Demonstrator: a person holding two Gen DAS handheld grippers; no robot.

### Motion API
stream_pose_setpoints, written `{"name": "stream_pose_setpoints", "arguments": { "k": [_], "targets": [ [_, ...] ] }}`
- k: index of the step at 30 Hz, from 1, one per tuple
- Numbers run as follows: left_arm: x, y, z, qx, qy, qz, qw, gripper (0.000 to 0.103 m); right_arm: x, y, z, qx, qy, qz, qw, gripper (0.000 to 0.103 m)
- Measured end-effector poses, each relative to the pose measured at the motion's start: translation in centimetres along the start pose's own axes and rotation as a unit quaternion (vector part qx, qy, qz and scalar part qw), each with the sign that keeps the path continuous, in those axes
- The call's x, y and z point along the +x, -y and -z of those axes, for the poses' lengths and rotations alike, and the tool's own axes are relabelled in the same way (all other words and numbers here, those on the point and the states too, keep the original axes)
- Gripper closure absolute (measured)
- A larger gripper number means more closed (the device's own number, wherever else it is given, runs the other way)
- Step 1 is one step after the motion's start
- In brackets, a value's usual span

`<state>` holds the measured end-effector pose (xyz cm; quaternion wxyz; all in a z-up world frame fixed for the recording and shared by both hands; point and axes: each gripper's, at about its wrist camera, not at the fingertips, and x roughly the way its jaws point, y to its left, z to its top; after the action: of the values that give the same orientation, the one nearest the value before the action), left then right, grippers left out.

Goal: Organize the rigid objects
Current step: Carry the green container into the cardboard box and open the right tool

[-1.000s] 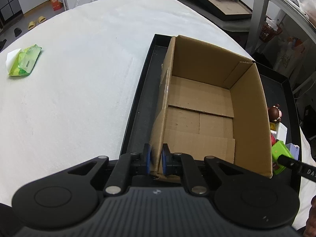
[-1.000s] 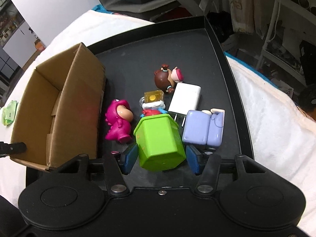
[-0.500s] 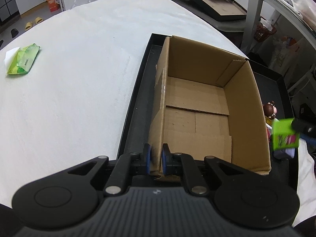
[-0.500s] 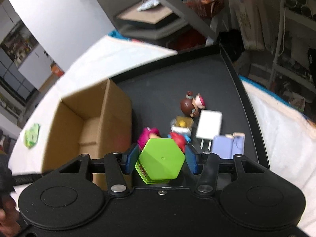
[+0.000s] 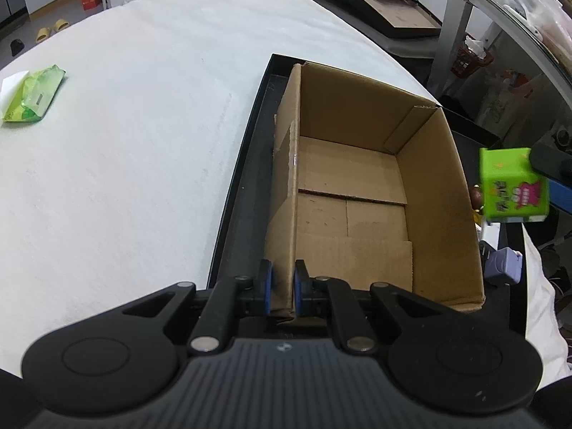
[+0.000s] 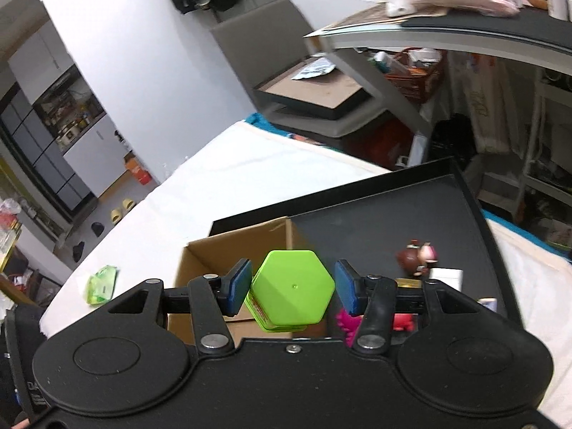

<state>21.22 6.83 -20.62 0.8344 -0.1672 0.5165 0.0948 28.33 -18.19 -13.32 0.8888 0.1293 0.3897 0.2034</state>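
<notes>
Green box lifted, cardboard box held steady.
Left gripper (image 5: 282, 287) fingers pinching near wall of open brown cardboard box (image 5: 357, 193) on black tray (image 5: 232, 214). Right gripper (image 6: 293, 287) fingers clamping bright green hexagonal box (image 6: 293, 289), raised beside cardboard box's right wall, above small toy figures (image 6: 416, 255). Farther away, white-covered worktop (image 5: 143, 143).

Left gripper (image 5: 282, 287) pinches the cardboard box (image 5: 371, 193) wall — green container (image 5: 511, 186) aloft beside it

one cardboard box (image 5: 357, 193), one green container (image 6: 293, 289), two figurines (image 6: 416, 255)
</notes>
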Motion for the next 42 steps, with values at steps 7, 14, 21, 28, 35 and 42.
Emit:
{"name": "stream_pose_setpoints", "arguments": {
  "k": [7, 14, 21, 28, 35, 42],
  "targets": [
    [0.2, -0.8, -0.1, -0.003, -0.006, 0.02, 0.9998, 0.091, 1.4, -2.8, 0.3, -0.018, -0.017, -0.004, 1.0, 0.053],
    [0.3, -1.9, -0.5, -0.007, -0.009, 0.039, 0.9992, 0.09, 3.2, -5.1, 0.9, -0.034, -0.038, 0.001, 0.999, 0.053],
    [0.2, -2.2, -0.7, 0.004, -0.006, 0.052, 0.9986, 0.089, 4.4, -6.8, 1.6, -0.049, -0.055, 0.001, 0.997, 0.053],
    [0.1, -3.4, -1.1, 0.003, -0.004, 0.073, 0.9973, 0.089, 5.6, -8.2, 1.8, -0.066, -0.063, 0.014, 0.996, 0.053],
    [0.3, -4.1, -1.3, -0.001, -0.015, 0.087, 0.9961, 0.089, 7.7, -8.7, 1.7, -0.071, -0.08, 0.021, 0.994, 0.053],
    [0.7, -4.6, -1.7, -0.004, -0.02, 0.096, 0.9952, 0.089, 9.1, -9.6, 1.5, -0.074, -0.09, 0.023, 0.993, 0.053]
  ]
}}
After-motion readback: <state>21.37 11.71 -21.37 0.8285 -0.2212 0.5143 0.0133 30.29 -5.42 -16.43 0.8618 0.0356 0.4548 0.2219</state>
